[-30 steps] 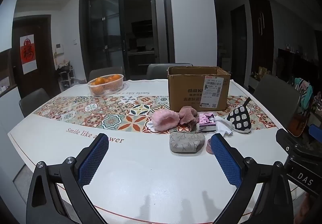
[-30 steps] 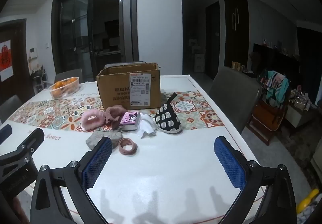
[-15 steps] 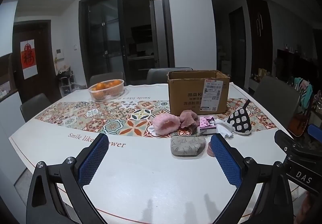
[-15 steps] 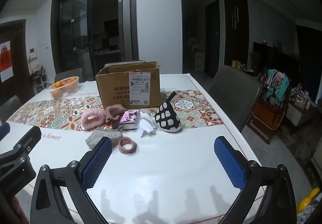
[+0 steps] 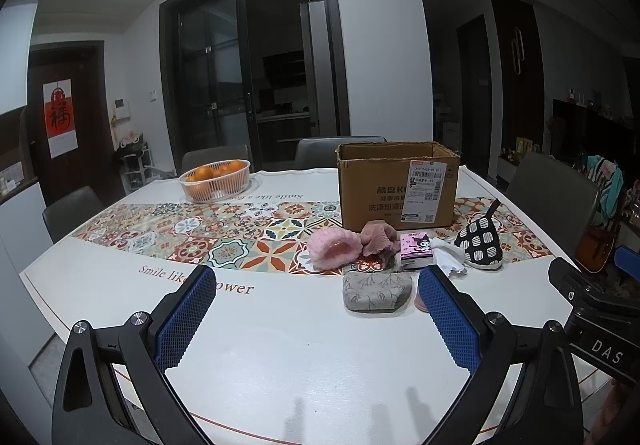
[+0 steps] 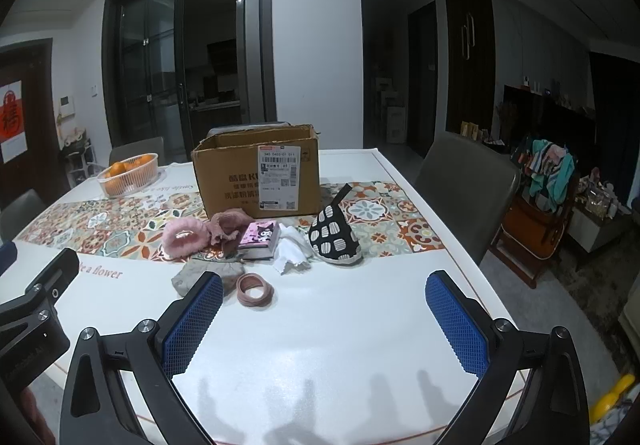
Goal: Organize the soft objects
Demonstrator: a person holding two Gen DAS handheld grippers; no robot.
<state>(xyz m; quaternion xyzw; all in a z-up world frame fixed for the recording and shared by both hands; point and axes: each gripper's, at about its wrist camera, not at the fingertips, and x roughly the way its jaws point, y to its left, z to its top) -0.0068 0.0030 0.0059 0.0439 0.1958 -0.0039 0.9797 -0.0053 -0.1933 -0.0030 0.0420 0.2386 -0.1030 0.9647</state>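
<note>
- The soft things lie in a loose cluster on the worktop (image 6: 360,325), just in front of the open cardboard box (image 6: 256,173).
- A fluffy pink scrunchie (image 6: 185,237) sits at the cluster's left, touching a crumpled dusty-pink fabric piece (image 6: 229,225).
- A pink cartoon-printed pack (image 6: 260,239) lies to the right of that fabric, with a white cloth (image 6: 292,251) just beside it.
- A black-and-white patterned pouch (image 6: 334,239) stands at the right end, its strap pointing up.
- Nearer the cameras rest a grey pouch (image 5: 376,291) and a pink hair-tie ring (image 6: 255,288), close together.
- The left hand-held gripper (image 5: 316,321) hangs over bare worktop with its blue pads spread wide and nothing between them; its right pad partly hides the ring in the left wrist view.
- The right hand-held gripper (image 6: 324,321) is likewise spread wide and holds nothing, short of the cluster.
- A basket of oranges (image 5: 215,180) stands well apart at the far left, on the worktop's tile-patterned runner (image 5: 224,233).
- Grey chairs (image 6: 466,201) surround the worktop.
</note>
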